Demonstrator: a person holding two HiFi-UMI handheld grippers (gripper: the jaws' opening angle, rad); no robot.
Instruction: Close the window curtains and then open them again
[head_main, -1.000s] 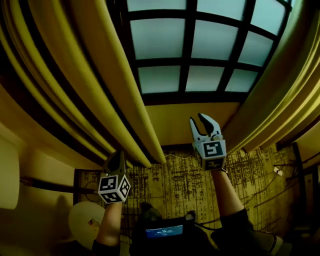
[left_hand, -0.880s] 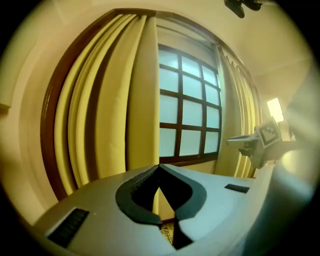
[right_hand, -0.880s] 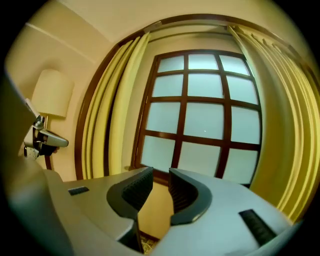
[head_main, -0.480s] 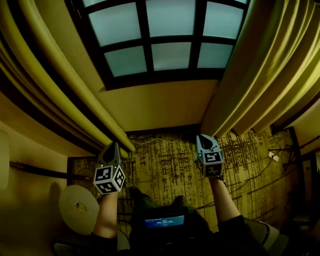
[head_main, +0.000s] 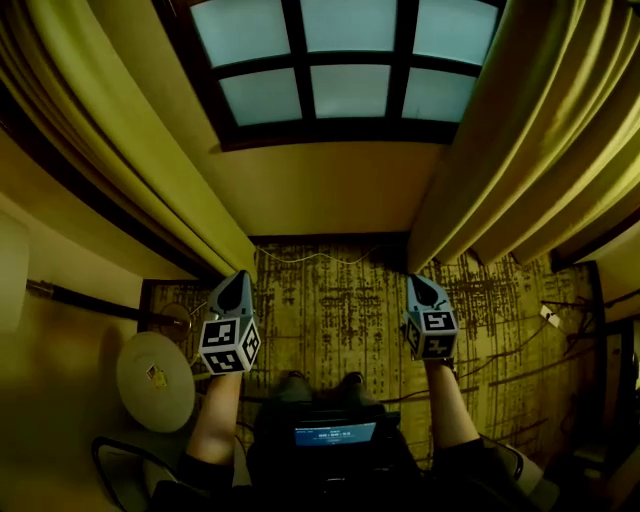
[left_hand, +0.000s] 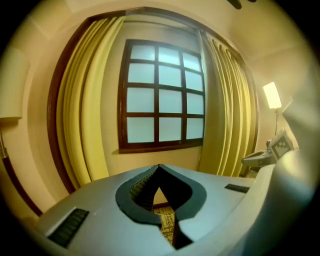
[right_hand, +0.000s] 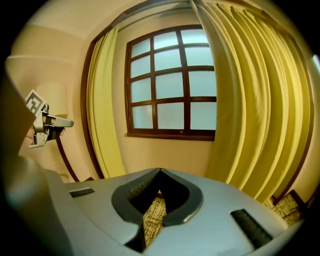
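Right claw (head_main: 421, 285) has gone from spread to pinched shut, empty, and has dropped back from the right curtain (head_main: 530, 130), now ahead-right of it. Left claw (head_main: 237, 283) is also shut and empty, with the left curtain (head_main: 120, 150) ahead-left. Window (head_main: 330, 60) is bare between. Risk: stepping back could snag the floor cables (head_main: 548, 314) right of the right claw. Carpet (head_main: 330, 300) between the claws lies open.

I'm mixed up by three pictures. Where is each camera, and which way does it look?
Head view: on the person's head, looking down past the window to the carpet; forearms, left gripper, right gripper show.
Left gripper view: on the left gripper, facing the window over its shut jaws; right gripper at the right edge.
Right gripper view: on the right gripper, facing the window; left gripper at left.
All share the window and curtains.
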